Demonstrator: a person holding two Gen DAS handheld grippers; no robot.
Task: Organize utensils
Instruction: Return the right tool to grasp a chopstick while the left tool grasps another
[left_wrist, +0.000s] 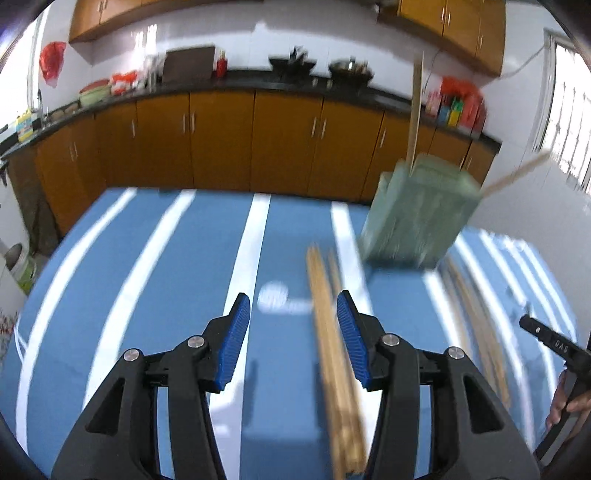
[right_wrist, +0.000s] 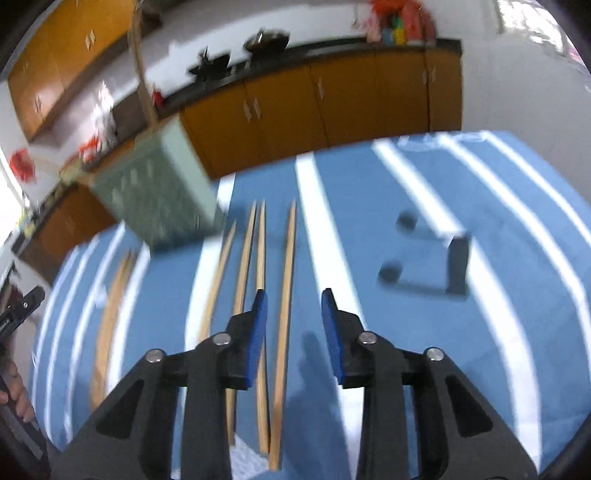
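- The left gripper (left_wrist: 293, 314) hovers over the striped blue cloth (left_wrist: 147, 258), its jaws apart and holding nothing; a pair of chopsticks (left_wrist: 332, 350) lies on the cloth between its fingers.
- The green holder (left_wrist: 417, 214) stands ahead to the right, with chopsticks poking out of its top.
- The right gripper (right_wrist: 293, 314) is spread too, with loose chopsticks (right_wrist: 286, 295) lying beneath it.
- Both views are blurred.

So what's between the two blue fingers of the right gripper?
In the right wrist view, one wooden chopstick lies on the striped blue cloth between the open right gripper fingers, untouched. More chopsticks lie to its left.
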